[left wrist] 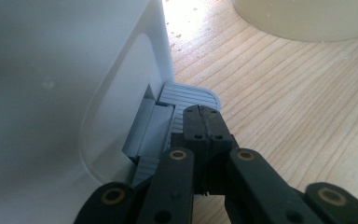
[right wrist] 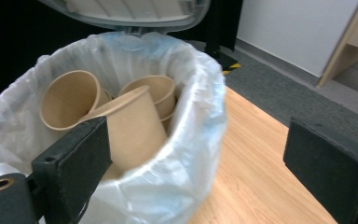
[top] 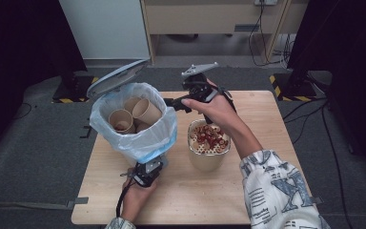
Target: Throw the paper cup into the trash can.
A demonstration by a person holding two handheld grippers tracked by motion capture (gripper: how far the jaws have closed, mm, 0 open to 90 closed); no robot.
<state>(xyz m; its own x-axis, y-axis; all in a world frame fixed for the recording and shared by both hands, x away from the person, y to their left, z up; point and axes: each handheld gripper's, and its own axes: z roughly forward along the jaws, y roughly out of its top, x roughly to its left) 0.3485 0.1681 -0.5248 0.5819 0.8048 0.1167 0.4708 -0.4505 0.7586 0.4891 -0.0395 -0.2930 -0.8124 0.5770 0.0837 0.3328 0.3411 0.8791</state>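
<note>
Both grippers are at the bin. The left gripper (left wrist: 204,122) is down low at the front of the white bin (top: 133,155), and its two black jaws are pressed tight together with nothing between them. Their tips rest on the grey foot pedal (left wrist: 189,95) that sticks out from the bottom of the bin. My left hand (top: 136,195) holds that gripper near my edge of the bench (top: 267,119).

The grey lid (top: 116,76) of the bin is tipped up at the back, so the bin is open. A thin see-through bag (right wrist: 186,154) lines the bin and folds over its rim. Inside the bag are brown paper cups (right wrist: 130,123). Some lie on their sides, and they lean on each other.

The right gripper (top: 171,103) is up high, just beside the rim of the bin. Its jaws are wide apart and hold nothing. In the right gripper view, one jaw is in front of the bag and the other is out over the wood. My right hand (top: 214,109) holds it, and my sleeve (top: 276,191) has a white and blue pattern.

On the bench next to the bin stands a pale tub (top: 208,152). It has little red and tan bits inside. I cannot tell what they are.
</note>
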